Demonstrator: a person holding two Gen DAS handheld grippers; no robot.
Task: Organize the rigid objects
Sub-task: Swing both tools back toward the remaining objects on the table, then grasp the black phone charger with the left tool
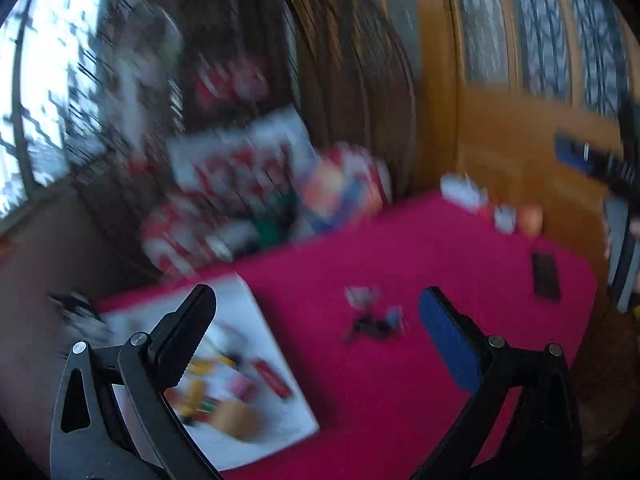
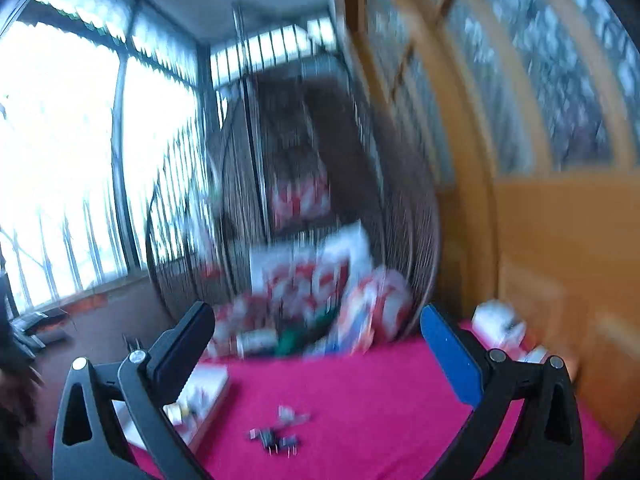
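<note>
Both jaws are spread, empty; small parts point(image 2: 276, 436) are seen low between the right gripper point(image 2: 316, 354) fingers, nearer than the left gripper point(image 1: 316, 334).

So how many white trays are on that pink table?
1: a white tray at the table's left side, behind the left gripper. Blur could hide others.

A pink tablecloth point(image 1: 400, 264) is spread over the table. Red-and-white packages point(image 1: 236, 168) are piled behind its far edge, blurred by motion. A dark phone point(image 1: 546, 276) is laid flat near the right end. A wooden door point(image 1: 520, 128) with patterned glass is seen to the right, and a bright barred window point(image 2: 80, 160) to the left.
</note>
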